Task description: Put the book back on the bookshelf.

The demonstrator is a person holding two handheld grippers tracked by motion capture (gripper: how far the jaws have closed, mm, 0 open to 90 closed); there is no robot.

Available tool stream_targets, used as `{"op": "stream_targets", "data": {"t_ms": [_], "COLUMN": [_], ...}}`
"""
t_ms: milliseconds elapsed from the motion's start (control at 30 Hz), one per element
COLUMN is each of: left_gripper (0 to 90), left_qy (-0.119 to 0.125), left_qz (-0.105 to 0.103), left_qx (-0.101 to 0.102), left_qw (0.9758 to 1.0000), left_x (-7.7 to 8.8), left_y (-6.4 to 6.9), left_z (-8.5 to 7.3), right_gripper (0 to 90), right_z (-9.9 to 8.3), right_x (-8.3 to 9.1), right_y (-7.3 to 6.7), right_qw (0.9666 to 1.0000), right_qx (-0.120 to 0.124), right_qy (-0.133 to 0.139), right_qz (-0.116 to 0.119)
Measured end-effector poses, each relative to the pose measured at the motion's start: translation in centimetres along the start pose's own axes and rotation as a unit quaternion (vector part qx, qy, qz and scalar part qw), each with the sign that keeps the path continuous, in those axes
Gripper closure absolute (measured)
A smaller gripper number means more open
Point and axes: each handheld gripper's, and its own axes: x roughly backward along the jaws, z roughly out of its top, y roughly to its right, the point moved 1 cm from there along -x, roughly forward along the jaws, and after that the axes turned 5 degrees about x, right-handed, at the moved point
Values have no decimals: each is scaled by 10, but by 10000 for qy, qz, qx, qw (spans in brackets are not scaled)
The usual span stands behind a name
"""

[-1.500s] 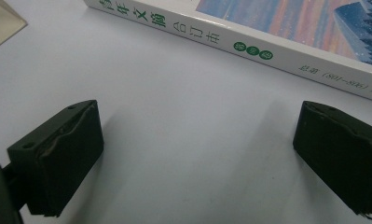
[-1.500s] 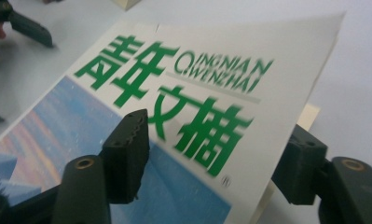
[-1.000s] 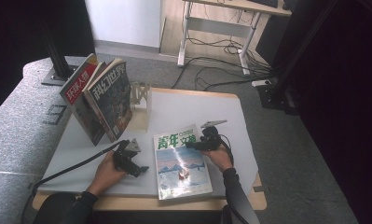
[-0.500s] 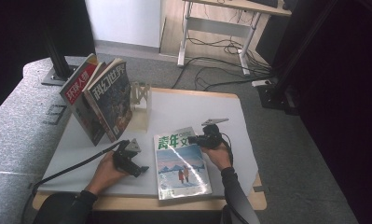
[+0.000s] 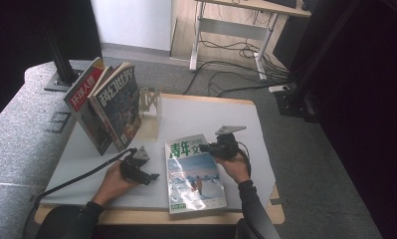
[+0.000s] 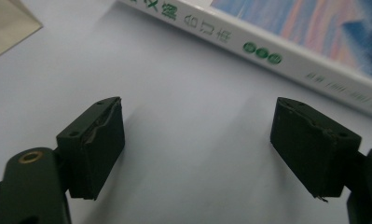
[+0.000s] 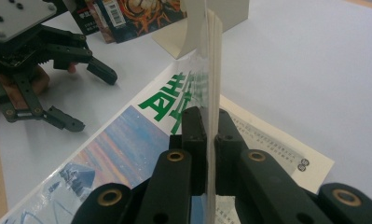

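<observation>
Pinched between the fingers of the right gripper is the front cover of the magazine, together with a few pages; the jaws are pressed tight on the thin edge, which stands up like a sheet seen end-on in the right gripper view, with a printed inner page bared beside it. From above, the right gripper sits at the magazine's far right corner, held in the person's right hand, its grey plate on top. The magazine lies flat on the white table near the person's edge, green title characters at its far end and a blue snowy picture below them. Left of it, just beside its spine, the left gripper rests low over the table in the left hand; its fingers are spread wide with only bare white table between them, and they have just been closing a little with nothing caught. In the left gripper view the magazine's white spine with green print runs across ahead of the jaws, not touching them. Farther back on the table's left, two more magazines stand tilted against a pale wooden rack, well apart from both grippers.
</observation>
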Motion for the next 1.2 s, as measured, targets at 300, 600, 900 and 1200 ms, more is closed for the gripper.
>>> {"op": "stream_targets", "data": {"t_ms": [300,600,900,1200], "left_gripper": [196,204,232,370], "left_qy": [434,484,376,41], "left_qz": [-650,-893,-1250,-1690], "left_qx": [237,297,358,848], "left_qw": [9967,9944,9908,9820], "left_x": [-1,-9,-21,-24], "left_y": [13,23,31,27], "left_z": [19,27,27,27], "right_gripper": [848,847,847,846], "right_z": [3,4,1,2], "right_x": [15,27,32,32], "right_y": [-7,-11,-13,-12], "right_qw": [9998,9992,9988,9985], "right_qx": [139,275,312,343], "right_qy": [151,286,366,416], "right_qz": [18,-11,-16,-3]}}
